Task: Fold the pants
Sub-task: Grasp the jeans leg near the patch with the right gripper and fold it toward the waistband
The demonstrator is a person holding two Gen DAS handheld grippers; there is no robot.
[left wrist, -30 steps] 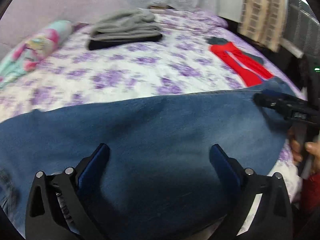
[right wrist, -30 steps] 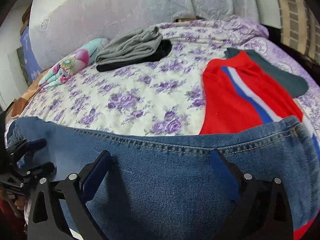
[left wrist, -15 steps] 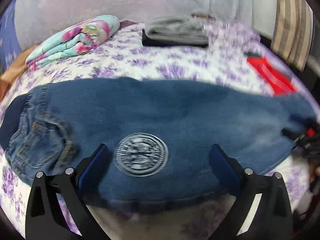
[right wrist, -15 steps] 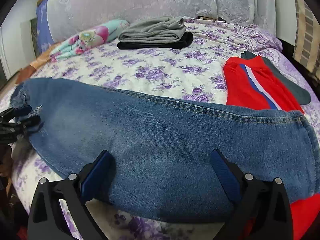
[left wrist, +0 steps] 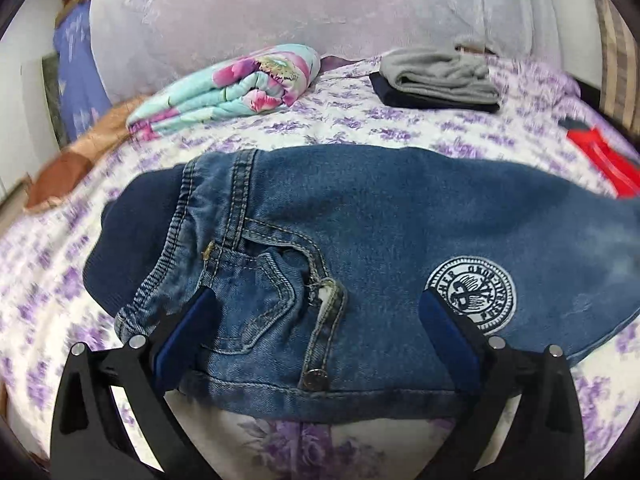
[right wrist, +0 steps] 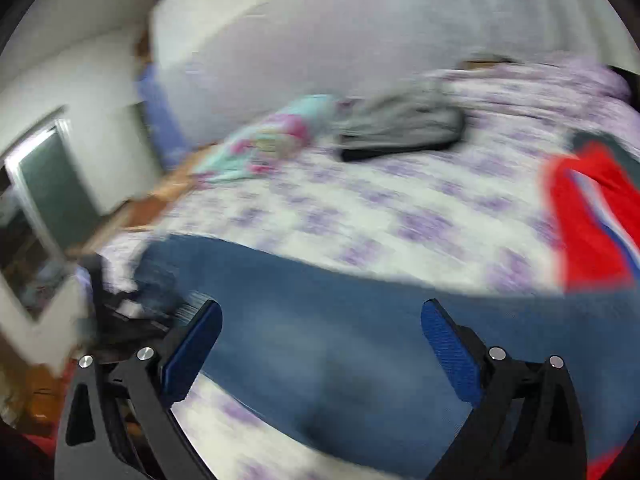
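Observation:
Blue jeans (left wrist: 360,216) lie flat across the near edge of the bed, waistband and pocket at the left, a round white emblem (left wrist: 472,294) at the right. My left gripper (left wrist: 320,320) is open and empty, hovering over the waist end, fingers either side of the fly. In the blurred right wrist view the jeans (right wrist: 340,320) stretch across the foreground. My right gripper (right wrist: 320,336) is open and empty above them. The left gripper (right wrist: 120,312) shows as a dark blur at the far left.
The bed has a purple floral sheet (left wrist: 280,132). A folded floral blanket (left wrist: 232,84) and a grey and black folded pile (left wrist: 436,76) lie at the back. A red garment (right wrist: 592,216) lies at the right. A mirror or door (right wrist: 44,208) stands left.
Both grippers have swung to the left along the jeans. The left view now shows the waist end. The right view has become blurred with motion.

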